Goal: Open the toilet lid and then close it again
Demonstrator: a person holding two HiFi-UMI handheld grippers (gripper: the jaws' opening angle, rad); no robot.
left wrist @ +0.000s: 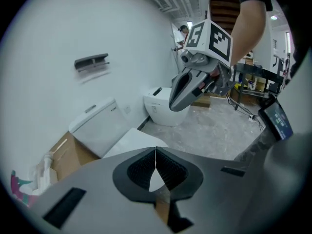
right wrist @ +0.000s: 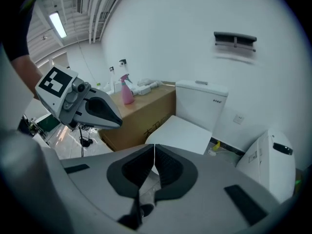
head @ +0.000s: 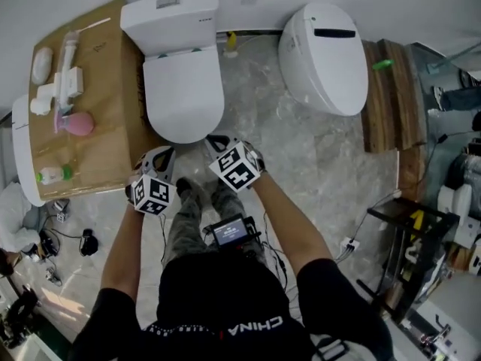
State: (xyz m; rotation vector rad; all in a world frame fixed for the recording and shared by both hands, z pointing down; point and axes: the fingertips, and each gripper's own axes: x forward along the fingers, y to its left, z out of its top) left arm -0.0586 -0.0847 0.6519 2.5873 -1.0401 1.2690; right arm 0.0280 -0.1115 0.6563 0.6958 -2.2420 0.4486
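A white toilet stands against the wall, its lid [head: 184, 92] down and shut in front of the tank [head: 169, 19]. Both grippers hover just before the lid's front edge, side by side and pointing toward it. My left gripper [head: 161, 155] is shut with nothing between its jaws, a little left of the bowl's front. My right gripper [head: 219, 141] is also shut and empty, close to the lid's front rim. In the left gripper view the closed jaws [left wrist: 155, 152] aim at the lid [left wrist: 131, 139]. The right gripper view shows its closed jaws [right wrist: 154, 150] below the lid [right wrist: 184, 133].
A second, rounded toilet [head: 325, 57] stands to the right. A cardboard box [head: 90, 149] left of the toilet carries a pink bottle [head: 75, 123] and white fittings. Wooden pallets [head: 387, 96] and a black stand [head: 406, 228] sit at the right; cables lie on the floor.
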